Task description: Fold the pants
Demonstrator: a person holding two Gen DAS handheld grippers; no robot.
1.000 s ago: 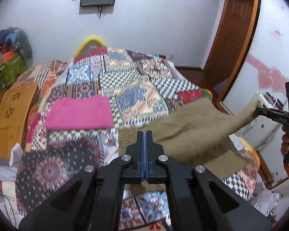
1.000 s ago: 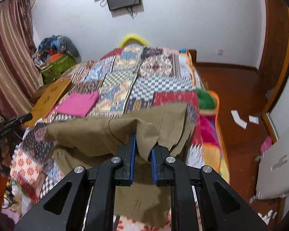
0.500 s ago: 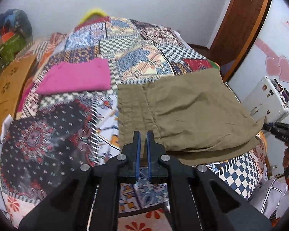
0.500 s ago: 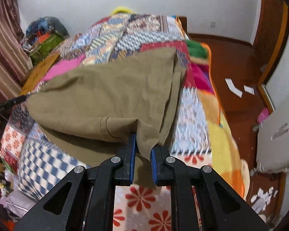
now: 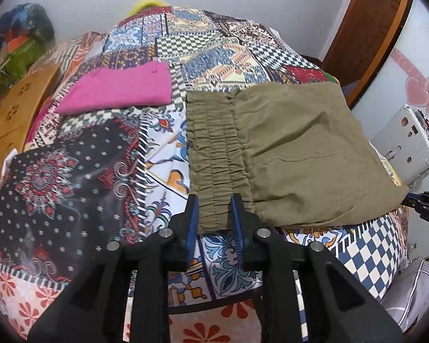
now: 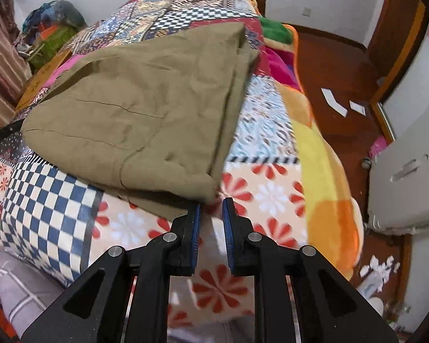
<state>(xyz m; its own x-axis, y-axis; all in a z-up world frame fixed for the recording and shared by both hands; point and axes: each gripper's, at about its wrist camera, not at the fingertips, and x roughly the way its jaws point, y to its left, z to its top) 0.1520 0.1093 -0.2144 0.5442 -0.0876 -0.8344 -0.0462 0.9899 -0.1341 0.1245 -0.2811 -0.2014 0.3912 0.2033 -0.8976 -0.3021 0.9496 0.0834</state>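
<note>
Item: olive pants (image 5: 286, 148), folded on bedspread (image 5: 80, 171), two o'clock of pink cloth (image 5: 120, 91). Left gripper (image 5: 213, 214) just opened, astride waistband, releasing. Right gripper (image 6: 211, 214): jaws apart, corner apparently slipped free.

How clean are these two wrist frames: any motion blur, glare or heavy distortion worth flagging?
Left wrist view: sharp on the olive pants, strong fisheye bending of the door frame, dark vignette in the corners, soft even light without glare. Right wrist view: motion blur smears the patchwork bedspread and the pants edge near the right hand-held gripper.
</note>
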